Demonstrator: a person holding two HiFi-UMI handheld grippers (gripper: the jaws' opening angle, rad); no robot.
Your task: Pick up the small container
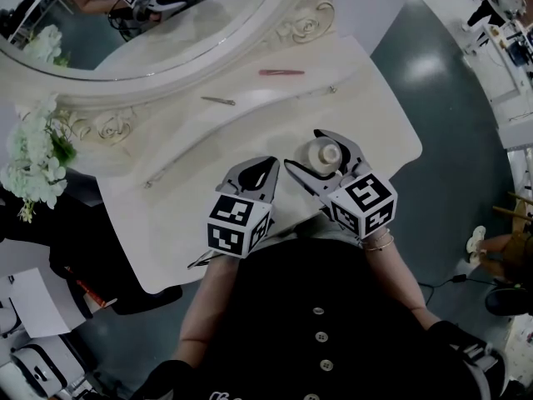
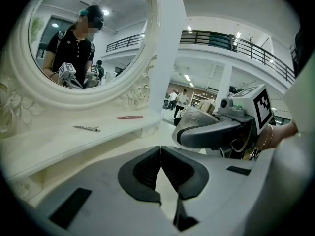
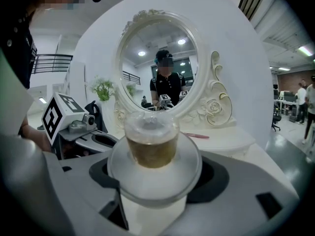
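Observation:
The small container point(image 1: 325, 152) is a round white jar with a clear cap over an amber neck. It sits between the jaws of my right gripper point(image 1: 323, 158) above the front of the white dressing table point(image 1: 166, 215). In the right gripper view the container point(image 3: 153, 151) fills the middle, and both dark pads press on its white body at my right gripper point(image 3: 155, 181). I cannot tell whether it rests on the table. Just to its left, my left gripper point(image 1: 263, 170) is shut with nothing in it; in its own view the left gripper point(image 2: 161, 152) shows its tips touching.
A pink hair pin point(image 1: 281, 72) and a silver hair clip point(image 1: 218, 101) lie on the raised shelf below the oval mirror point(image 1: 125, 23). White flowers point(image 1: 33, 152) stand at the left end. The table's right edge point(image 1: 398, 111) drops to the floor.

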